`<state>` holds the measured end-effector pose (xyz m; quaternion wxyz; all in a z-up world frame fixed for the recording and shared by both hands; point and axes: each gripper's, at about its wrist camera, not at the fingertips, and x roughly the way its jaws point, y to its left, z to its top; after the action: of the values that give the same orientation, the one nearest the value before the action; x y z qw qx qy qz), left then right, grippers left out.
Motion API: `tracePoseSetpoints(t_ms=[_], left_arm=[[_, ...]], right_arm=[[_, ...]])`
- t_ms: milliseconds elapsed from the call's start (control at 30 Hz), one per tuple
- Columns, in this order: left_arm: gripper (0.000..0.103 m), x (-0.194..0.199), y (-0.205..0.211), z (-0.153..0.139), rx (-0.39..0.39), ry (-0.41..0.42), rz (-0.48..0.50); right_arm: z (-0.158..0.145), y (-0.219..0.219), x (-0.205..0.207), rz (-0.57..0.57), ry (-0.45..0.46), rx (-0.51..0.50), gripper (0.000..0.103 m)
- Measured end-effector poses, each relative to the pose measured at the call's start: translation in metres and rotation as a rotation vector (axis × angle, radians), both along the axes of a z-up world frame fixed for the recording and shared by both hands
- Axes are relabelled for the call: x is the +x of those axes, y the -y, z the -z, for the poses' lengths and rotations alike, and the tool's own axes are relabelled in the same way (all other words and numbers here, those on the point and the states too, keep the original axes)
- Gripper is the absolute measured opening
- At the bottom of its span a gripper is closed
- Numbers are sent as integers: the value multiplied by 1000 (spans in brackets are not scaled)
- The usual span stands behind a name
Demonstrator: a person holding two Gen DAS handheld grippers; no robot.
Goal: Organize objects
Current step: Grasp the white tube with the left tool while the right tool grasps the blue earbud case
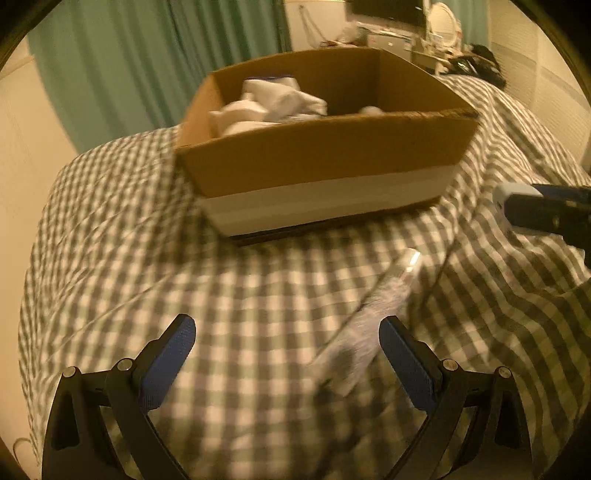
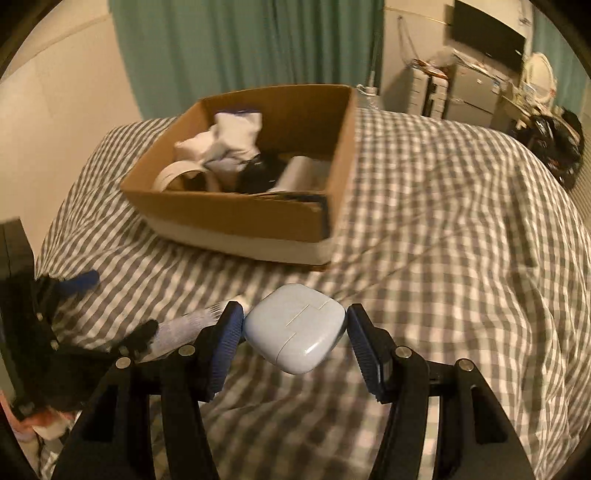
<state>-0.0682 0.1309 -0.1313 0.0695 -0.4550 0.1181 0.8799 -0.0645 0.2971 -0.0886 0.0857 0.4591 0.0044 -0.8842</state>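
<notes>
An open cardboard box (image 1: 332,158) stands on the checked bedspread; it also shows in the right wrist view (image 2: 236,218). It holds white cloth (image 2: 229,144), a dark item and other white things. My right gripper (image 2: 295,332) is shut on a pale blue rounded case (image 2: 295,328), held above the bed in front of the box; it enters the left wrist view at the right edge (image 1: 517,206). My left gripper (image 1: 288,354) is open and empty, low over the bed. A long white tube-shaped package (image 1: 369,314) lies just inside its right finger, also seen in the right wrist view (image 2: 188,325).
The checked bedspread (image 1: 147,240) covers the whole bed, with folds at the right. A green curtain (image 2: 240,44) hangs behind the box. A cluttered desk, drawers and a dark screen (image 2: 484,33) stand at the far right, with a black bag (image 2: 554,144) beside the bed.
</notes>
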Motion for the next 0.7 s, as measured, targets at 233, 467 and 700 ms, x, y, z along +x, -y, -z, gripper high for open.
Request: tracePoseSetpoints(t_ms=[233,467,700], left_arm=[[81,-15,-34,29,14,84,96],[43,-18,-42,36,10,105,132],[33,-8,-39,22,-7,68,123]], right_arm=[[10,-12,-6,22,34,-46,58],[18,-12,0,8,46,-47,58],[18,-9,6,1,36,-28,58]])
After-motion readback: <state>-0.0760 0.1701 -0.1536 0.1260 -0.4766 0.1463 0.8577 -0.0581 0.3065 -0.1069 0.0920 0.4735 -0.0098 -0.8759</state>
